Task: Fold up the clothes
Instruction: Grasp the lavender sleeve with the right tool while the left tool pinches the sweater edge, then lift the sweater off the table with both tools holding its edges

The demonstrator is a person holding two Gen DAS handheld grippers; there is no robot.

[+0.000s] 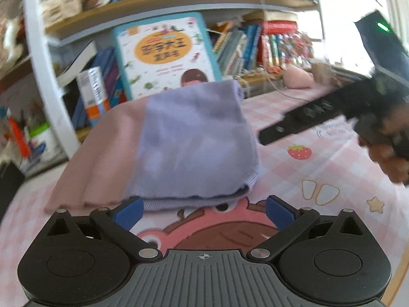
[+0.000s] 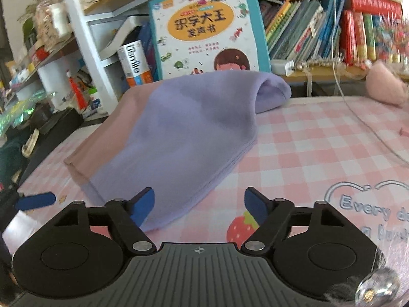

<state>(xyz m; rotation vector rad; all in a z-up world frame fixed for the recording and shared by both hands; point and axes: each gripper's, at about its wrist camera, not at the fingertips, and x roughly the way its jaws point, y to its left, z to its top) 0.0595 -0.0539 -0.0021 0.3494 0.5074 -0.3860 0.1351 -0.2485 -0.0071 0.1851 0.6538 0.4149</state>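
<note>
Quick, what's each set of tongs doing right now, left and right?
Left tongs: open, holding nothing, at the folded purple garment's near edge.
Right tongs: open, holding nothing.

Each handheld gripper, the left gripper [image 1: 203, 211] and the right gripper [image 2: 199, 206], has a ribbed grey body with a small crosshair mark, two round black housings, black link arms joined by silver rivets, and blue finger pads [image 2: 143, 208].
</note>
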